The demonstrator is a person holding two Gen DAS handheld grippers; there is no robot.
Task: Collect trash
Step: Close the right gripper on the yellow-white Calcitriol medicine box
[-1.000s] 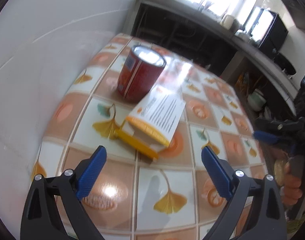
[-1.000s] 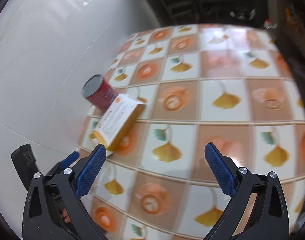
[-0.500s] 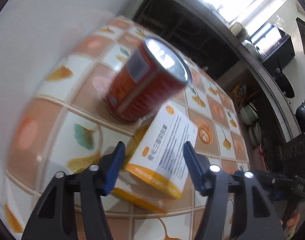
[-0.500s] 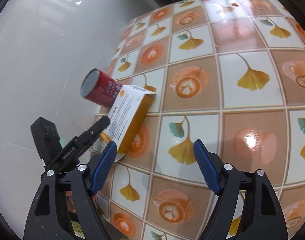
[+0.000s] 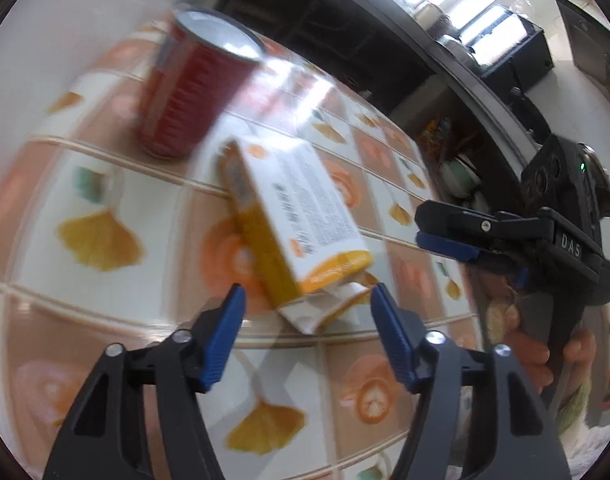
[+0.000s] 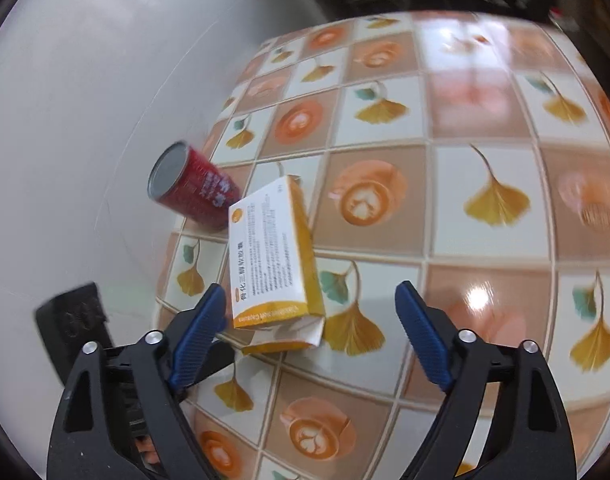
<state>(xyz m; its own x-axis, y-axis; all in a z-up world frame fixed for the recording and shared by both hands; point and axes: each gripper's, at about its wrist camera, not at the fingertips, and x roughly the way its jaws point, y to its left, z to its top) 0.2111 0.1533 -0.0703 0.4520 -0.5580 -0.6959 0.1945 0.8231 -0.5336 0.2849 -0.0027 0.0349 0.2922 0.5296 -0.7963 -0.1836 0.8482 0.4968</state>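
Note:
A yellow and white cardboard box [image 5: 297,224] lies on the tiled table with an open flap at its near end; it also shows in the right wrist view [image 6: 271,260]. A red can [image 5: 189,88] stands upright just behind it, near the white wall, also in the right wrist view [image 6: 193,192]. My left gripper [image 5: 307,336] is open, its fingertips on either side of the box's near end, not touching it. My right gripper [image 6: 311,332] is open just in front of the box, which sits toward its left finger. The right gripper also shows in the left wrist view [image 5: 445,240].
The table [image 6: 485,264] has a glossy tile pattern of ginkgo leaves and coffee cups. A white wall [image 6: 85,100] borders it on the left. A dark counter with appliances [image 5: 505,52] stands beyond the table's far edge.
Both grippers have moved closer to the box. The left gripper has swung round so the box's near end now lies between its fingertips. The box and can have stayed in place.

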